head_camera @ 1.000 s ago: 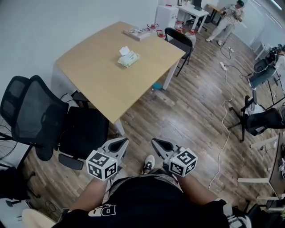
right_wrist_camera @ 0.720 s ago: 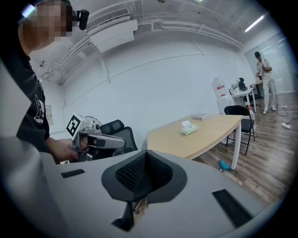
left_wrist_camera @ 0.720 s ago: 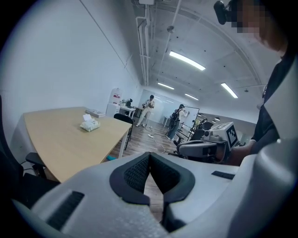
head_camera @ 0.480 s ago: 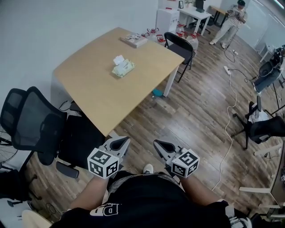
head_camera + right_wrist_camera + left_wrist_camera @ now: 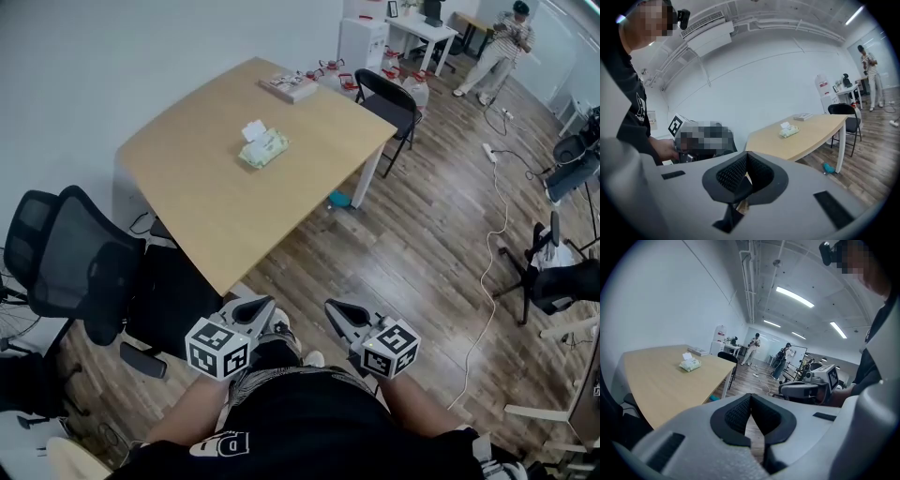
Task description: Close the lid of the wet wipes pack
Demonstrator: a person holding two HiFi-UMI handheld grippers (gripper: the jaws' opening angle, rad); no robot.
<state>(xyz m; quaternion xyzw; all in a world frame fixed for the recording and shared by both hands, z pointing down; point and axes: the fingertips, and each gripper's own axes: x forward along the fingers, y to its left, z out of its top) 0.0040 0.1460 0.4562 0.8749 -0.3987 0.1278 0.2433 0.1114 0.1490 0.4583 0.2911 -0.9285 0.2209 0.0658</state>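
A black mesh office chair (image 5: 82, 267) stands at the far left, drawn up against the left-hand edge of a light wooden table (image 5: 202, 211). The wet wipes pack (image 5: 264, 148) lies flat on the tabletop, well in from every edge and somewhat nearer the far corner than the near one. Its white lid (image 5: 251, 129) stands open at the end of the pack that faces the far corner. The pack also shows in the left gripper view (image 5: 690, 364) and the right gripper view (image 5: 789, 132), small and far off in both. A flat stack of papers (image 5: 289, 86) sits close to the tabletop's far corner.

The left gripper (image 5: 255, 307) is held low in front of the person, just short of the tabletop's near corner and over the wooden floor (image 5: 412, 244). Its jaws are pressed together with nothing between them (image 5: 751, 395). The right gripper (image 5: 336, 307) is beside it, also over the floor, with its jaws likewise closed and empty (image 5: 746, 153). Both grippers are well apart from the pack.

A black folding chair (image 5: 394, 98) stands at the tabletop's right corner. Further right a white cable (image 5: 494, 234) trails across the floor, and a person (image 5: 511, 37) stands in the far right background.
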